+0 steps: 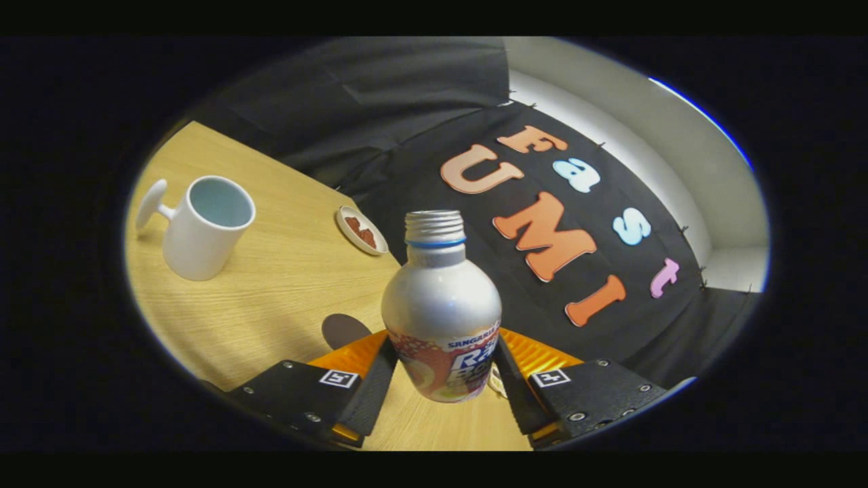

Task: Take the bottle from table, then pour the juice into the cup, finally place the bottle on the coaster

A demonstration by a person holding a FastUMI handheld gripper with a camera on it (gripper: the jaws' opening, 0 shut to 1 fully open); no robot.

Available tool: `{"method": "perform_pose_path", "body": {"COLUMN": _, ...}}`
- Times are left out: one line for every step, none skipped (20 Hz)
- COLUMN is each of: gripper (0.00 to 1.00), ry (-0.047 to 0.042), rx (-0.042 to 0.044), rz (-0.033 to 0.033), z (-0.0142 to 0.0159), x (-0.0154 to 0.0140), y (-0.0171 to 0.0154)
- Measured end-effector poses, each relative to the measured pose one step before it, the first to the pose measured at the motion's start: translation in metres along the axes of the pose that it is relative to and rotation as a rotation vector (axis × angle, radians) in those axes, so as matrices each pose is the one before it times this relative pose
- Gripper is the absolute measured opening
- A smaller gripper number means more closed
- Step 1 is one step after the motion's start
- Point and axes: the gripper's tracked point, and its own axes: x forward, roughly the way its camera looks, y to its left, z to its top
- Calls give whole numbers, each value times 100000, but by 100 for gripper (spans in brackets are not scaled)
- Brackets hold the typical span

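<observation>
A silver aluminium bottle (441,305) with a printed label and an uncapped threaded neck stands upright between my fingers. My gripper (444,369) is shut on the bottle's lower body, with both fingers pressing on its sides. A white mug (203,227) with an empty pale inside stands on the wooden table (285,291), beyond the fingers and off to the left, its handle pointing away from the bottle. A small round coaster (361,230) with a reddish pattern lies near the table's far edge, between the mug and the bottle's neck.
A dark round shadow (342,330) falls on the table just left of the bottle. The table ends close behind the coaster, where the black cloth wall (420,156) hangs. A white wall (644,142) rises beyond the cloth on the right.
</observation>
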Motion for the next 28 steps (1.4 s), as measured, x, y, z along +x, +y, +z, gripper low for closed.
{"method": "perform_pose_path", "body": {"gripper": 78, "ry": -717, "rx": -3122, "rz": -671, "z": 564, "x": 178, "y": -21}}
{"method": "perform_pose_path", "body": {"gripper": 77, "ry": -666, "rx": -3074, "rz": -681, "z": 352, "x": 233, "y": -27}}
{"method": "perform_pose_path", "body": {"gripper": 78, "ry": -889, "rx": -2765, "rz": -688, "z": 493, "x": 414, "y": -182}}
{"method": "perform_pose_path", "body": {"gripper": 78, "ry": -713, "rx": -2693, "rz": -328, "z": 508, "x": 250, "y": -131}}
{"method": "perform_pose_path", "body": {"gripper": 77, "ry": -798, "rx": -2407, "rz": -676, "z": 412, "x": 241, "y": -22}}
{"method": "perform_pose_path", "body": {"gripper": 77, "ry": -1183, "rx": -2653, "rz": -886, "z": 640, "x": 93, "y": -127}}
{"method": "perform_pose_path", "body": {"gripper": 77, "ry": -915, "rx": -2819, "rz": -1089, "z": 347, "x": 102, "y": -229}}
{"method": "perform_pose_path", "body": {"gripper": 77, "ry": -1364, "rx": -3275, "rz": -1097, "z": 528, "x": 87, "y": -138}}
{"method": "perform_pose_path", "body": {"gripper": 77, "ry": -1338, "rx": -3521, "rz": -1281, "z": 488, "x": 61, "y": -93}}
{"method": "perform_pose_path", "body": {"gripper": 77, "ry": -1080, "rx": -3703, "rz": -1114, "z": 448, "x": 69, "y": -56}}
{"method": "perform_pose_path", "body": {"gripper": 77, "ry": -984, "rx": -3062, "rz": -734, "z": 187, "x": 289, "y": -29}}
{"method": "perform_pose_path", "body": {"gripper": 77, "ry": -646, "rx": -2248, "rz": 33, "z": 276, "x": -118, "y": 165}}
{"method": "perform_pose_path", "body": {"gripper": 77, "ry": -798, "rx": -1532, "rz": 18, "z": 135, "x": 94, "y": 117}}
{"method": "perform_pose_path", "body": {"gripper": 77, "ry": -490, "rx": -1743, "rz": -271, "z": 90, "x": -113, "y": -21}}
{"method": "perform_pose_path", "body": {"gripper": 77, "ry": -813, "rx": -2201, "rz": -433, "z": 326, "x": -6, "y": -50}}
{"method": "perform_pose_path", "body": {"gripper": 77, "ry": -691, "rx": -2221, "rz": -672, "z": 220, "x": 80, "y": -33}}
{"method": "perform_pose_path", "body": {"gripper": 77, "ry": -970, "rx": -2291, "rz": -197, "z": 290, "x": 81, "y": 111}}
{"method": "perform_pose_path", "body": {"gripper": 77, "ry": -1009, "rx": -2248, "rz": -341, "z": 372, "x": -3, "y": 164}}
{"method": "perform_pose_path", "body": {"gripper": 77, "ry": -1153, "rx": -2277, "rz": -253, "z": 316, "x": 77, "y": 123}}
{"method": "perform_pose_path", "body": {"gripper": 77, "ry": -705, "rx": -1890, "rz": -80, "z": -103, "x": 269, "y": 254}}
{"method": "perform_pose_path", "body": {"gripper": 77, "ry": -578, "rx": -1608, "rz": 76, "z": 148, "x": -81, "y": 99}}
{"method": "perform_pose_path", "body": {"gripper": 77, "ry": -266, "rx": -1265, "rz": -200, "z": 141, "x": 53, "y": 4}}
{"method": "perform_pose_path", "body": {"gripper": 77, "ry": -503, "rx": -1142, "rz": -148, "z": 114, "x": -31, "y": 29}}
{"method": "perform_pose_path", "body": {"gripper": 77, "ry": -480, "rx": -1280, "rz": -383, "z": 8, "x": 108, "y": -16}}
{"method": "perform_pose_path", "body": {"gripper": 77, "ry": -795, "rx": -1775, "rz": -514, "z": 157, "x": -5, "y": -52}}
{"method": "perform_pose_path", "body": {"gripper": 77, "ry": -734, "rx": -1754, "rz": -504, "z": 198, "x": 20, "y": -86}}
{"method": "perform_pose_path", "body": {"gripper": 77, "ry": -615, "rx": -1417, "rz": -150, "z": 116, "x": 11, "y": 71}}
{"method": "perform_pose_path", "body": {"gripper": 77, "ry": -498, "rx": -814, "rz": 177, "z": 82, "x": 186, "y": 134}}
